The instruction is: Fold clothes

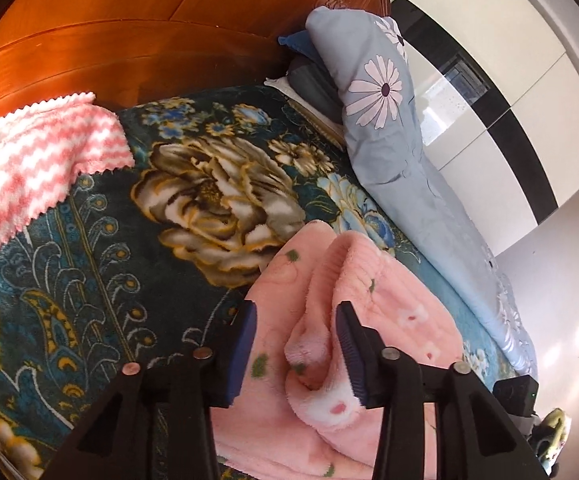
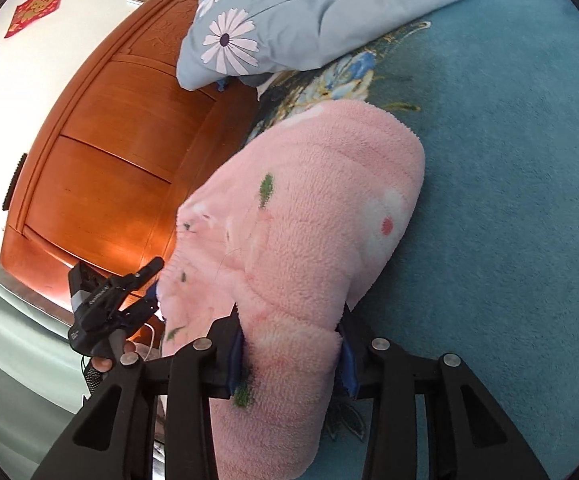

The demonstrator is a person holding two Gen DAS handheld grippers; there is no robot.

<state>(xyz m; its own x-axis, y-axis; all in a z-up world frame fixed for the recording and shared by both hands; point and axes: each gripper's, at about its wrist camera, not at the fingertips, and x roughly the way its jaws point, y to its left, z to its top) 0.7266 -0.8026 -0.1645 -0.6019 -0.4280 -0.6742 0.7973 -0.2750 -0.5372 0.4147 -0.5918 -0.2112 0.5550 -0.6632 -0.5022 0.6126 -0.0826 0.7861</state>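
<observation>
A pink fleece garment with green and white spots lies bunched on the floral bed blanket. My left gripper stands open over it, a raised fold of the fleece between its blue pads without being pinched. In the right wrist view the same garment drapes thickly between my right gripper's jaws, which press on its sides. The left gripper shows there at the garment's far left edge.
A pink-and-white zigzag cloth lies at the left by the wooden headboard. A grey-blue daisy-print quilt runs along the bed's right side. White floor tiles lie beyond the bed.
</observation>
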